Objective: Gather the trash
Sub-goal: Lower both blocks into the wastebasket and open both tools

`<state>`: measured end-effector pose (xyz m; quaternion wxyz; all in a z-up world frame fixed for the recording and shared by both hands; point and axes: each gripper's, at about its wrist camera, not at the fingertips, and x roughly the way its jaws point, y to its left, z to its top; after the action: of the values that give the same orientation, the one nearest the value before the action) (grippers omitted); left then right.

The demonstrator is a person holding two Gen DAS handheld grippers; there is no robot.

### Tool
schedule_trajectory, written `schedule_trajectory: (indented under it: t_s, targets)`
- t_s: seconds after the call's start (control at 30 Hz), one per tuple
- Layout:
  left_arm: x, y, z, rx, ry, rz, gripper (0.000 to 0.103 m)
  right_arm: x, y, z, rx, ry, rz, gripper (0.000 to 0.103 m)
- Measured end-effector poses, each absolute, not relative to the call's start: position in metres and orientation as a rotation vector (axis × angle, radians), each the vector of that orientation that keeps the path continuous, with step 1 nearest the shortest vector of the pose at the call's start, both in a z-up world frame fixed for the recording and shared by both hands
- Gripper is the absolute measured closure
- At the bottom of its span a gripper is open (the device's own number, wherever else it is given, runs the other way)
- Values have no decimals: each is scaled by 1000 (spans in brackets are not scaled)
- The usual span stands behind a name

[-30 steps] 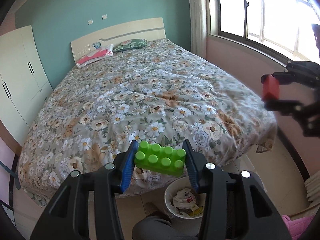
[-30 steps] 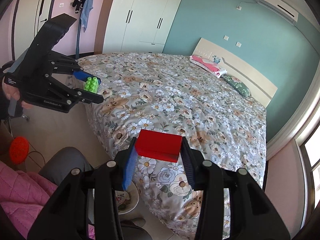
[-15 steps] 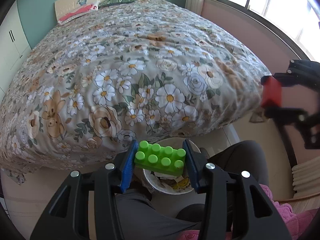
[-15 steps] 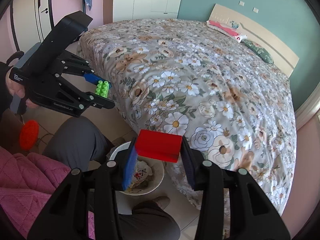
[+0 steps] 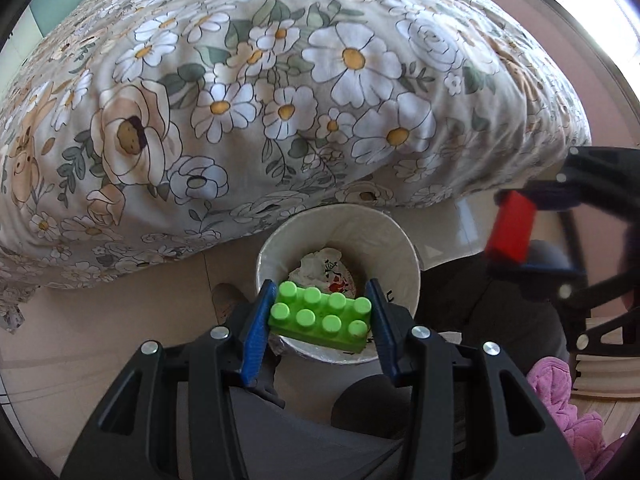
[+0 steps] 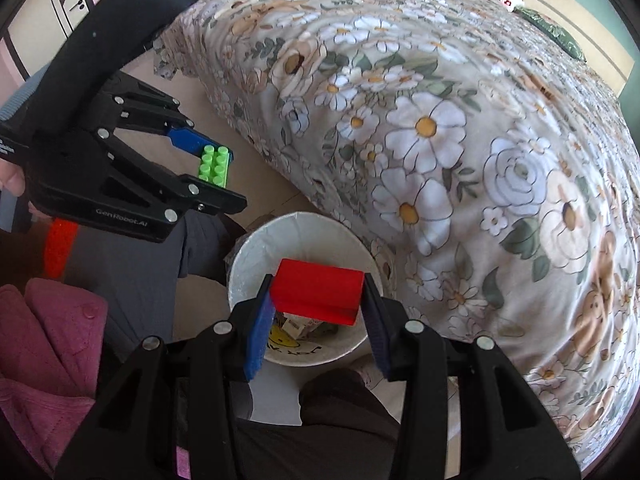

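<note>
Now you are carrying both blocks to the bin at the lower centre of the frame. Your left gripper is clamping the green block; your right gripper is clamping the red block. Next, I judge, you are centring each over the opening and parting the fingers.

Readable in white on the side of the left gripper, seen from the right wrist view: "GenRobot.AI". More white lettering at the far left edge of that same body, cut off and illegible. Dark printed marks on crumpled paper inside the white bin, too small to make out.
</note>
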<state>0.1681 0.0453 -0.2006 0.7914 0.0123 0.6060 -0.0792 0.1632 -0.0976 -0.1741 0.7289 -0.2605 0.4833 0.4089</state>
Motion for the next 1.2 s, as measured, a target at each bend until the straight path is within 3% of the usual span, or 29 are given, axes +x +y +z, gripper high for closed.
schedule_trajectory:
  t_s: [0.47, 1.2]
  targets:
    - [197, 43, -325, -45, 1495, -115, 55, 185, -85, -334, -534, 1344, 785, 59]
    - [219, 47, -443, -164, 1691, -81, 55, 206, -70, -432, -444, 1548, 735, 59]
